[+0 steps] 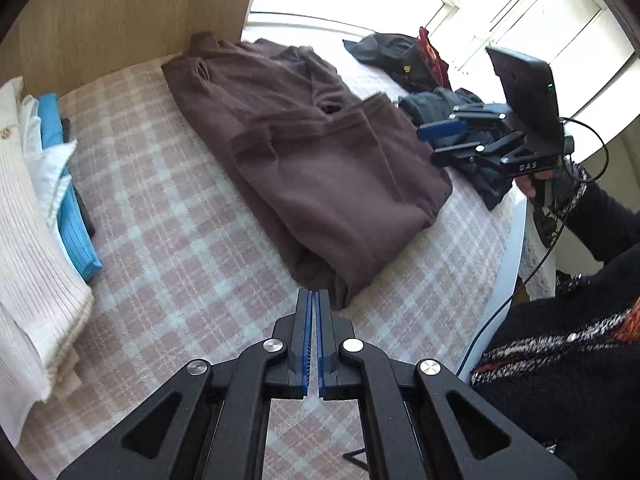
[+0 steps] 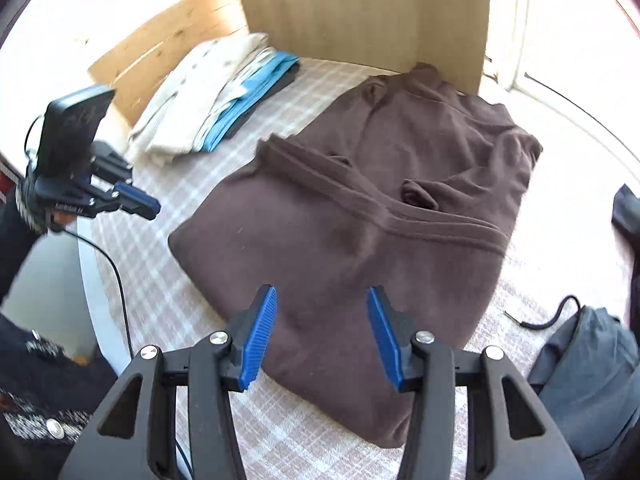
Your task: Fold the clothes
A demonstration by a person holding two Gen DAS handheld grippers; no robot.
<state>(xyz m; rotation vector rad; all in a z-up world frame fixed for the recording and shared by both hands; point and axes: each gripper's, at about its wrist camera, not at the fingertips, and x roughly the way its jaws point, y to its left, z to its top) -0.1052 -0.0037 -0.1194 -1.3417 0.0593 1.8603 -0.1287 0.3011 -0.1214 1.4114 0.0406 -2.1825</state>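
I'm working over a bed (image 1: 168, 216) covered in a pink-and-white checked sheet, with a wooden headboard panel (image 2: 360, 12) at its far edge and bright windows (image 1: 500, 4) beyond it. The brown sweater (image 2: 360, 216) lies folded in the middle of the bed, its ribbed hem turned across the top and its neck end up against the headboard panel. Along the bed's left edge sits a stack of folded clothes (image 1: 44, 216), cream on top with a blue piece beneath. Toward the window corner lies a dark heap of unfolded garments (image 1: 400, 56), and a grey-blue bundle (image 2: 592, 376) rests by the right edge.

My left gripper (image 1: 314, 300) is clenched with nothing between the pads, hovering just short of the sweater's near corner. My right gripper (image 2: 322, 300) is released, fingers spread wide above the sweater's near edge, not touching it.

Bare sheet lies between the sweater and the folded stack, and more along the near edge. A cable (image 1: 520, 280) trails off the bed's right side.
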